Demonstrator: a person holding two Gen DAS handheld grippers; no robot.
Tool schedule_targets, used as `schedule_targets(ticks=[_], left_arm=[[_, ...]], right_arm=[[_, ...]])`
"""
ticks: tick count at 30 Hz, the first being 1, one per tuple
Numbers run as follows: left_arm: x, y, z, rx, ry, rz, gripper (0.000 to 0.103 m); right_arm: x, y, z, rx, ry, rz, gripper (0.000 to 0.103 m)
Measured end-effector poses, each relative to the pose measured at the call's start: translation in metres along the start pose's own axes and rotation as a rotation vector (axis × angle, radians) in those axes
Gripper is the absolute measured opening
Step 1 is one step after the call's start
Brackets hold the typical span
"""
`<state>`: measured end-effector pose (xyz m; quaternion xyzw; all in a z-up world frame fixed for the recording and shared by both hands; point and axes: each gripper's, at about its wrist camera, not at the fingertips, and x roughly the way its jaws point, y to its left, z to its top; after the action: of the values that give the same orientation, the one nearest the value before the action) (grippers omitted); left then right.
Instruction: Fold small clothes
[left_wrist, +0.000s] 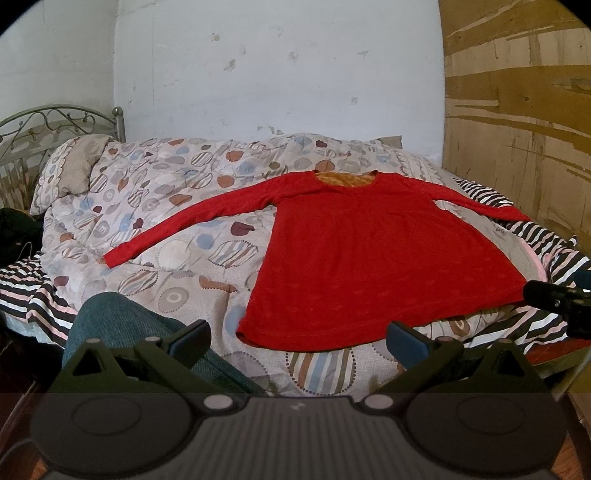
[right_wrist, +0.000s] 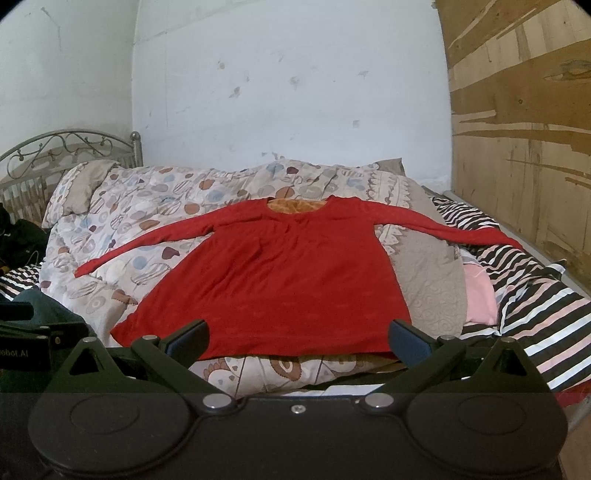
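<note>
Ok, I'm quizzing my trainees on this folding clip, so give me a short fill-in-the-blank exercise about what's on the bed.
1. The red shirt lies spread flat with both sleeves stretched ____.
2. Inside its neckline the lining is ____.
3. The left gripper and the right gripper both have their jaws ____.
4. The shirt rests on a patterned quilt on a ____.

Missing words: outward; orange; open; bed

Each claw, left (left_wrist: 298, 341) and right (right_wrist: 298, 341), is built of matte black plastic with blue finger pads (left_wrist: 406, 341), silver pivot screws and two round discs. A ribbed panel is seen on the left base, and white lettering is partly visible on its housing (right_wrist: 22, 352) in the right wrist view
</note>
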<state>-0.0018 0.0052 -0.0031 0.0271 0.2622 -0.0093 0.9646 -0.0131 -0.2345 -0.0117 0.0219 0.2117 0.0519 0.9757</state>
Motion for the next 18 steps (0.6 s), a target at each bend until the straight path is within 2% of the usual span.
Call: schedule_targets(ticks=[18], left_arm=[[0.0007, 0.0036, -0.0061, 0.005, 0.018, -0.011, 0.103]], right_arm=[[-0.0022, 0.0025, -0.0009, -0.025, -0.014, 0.019, 0.103]])
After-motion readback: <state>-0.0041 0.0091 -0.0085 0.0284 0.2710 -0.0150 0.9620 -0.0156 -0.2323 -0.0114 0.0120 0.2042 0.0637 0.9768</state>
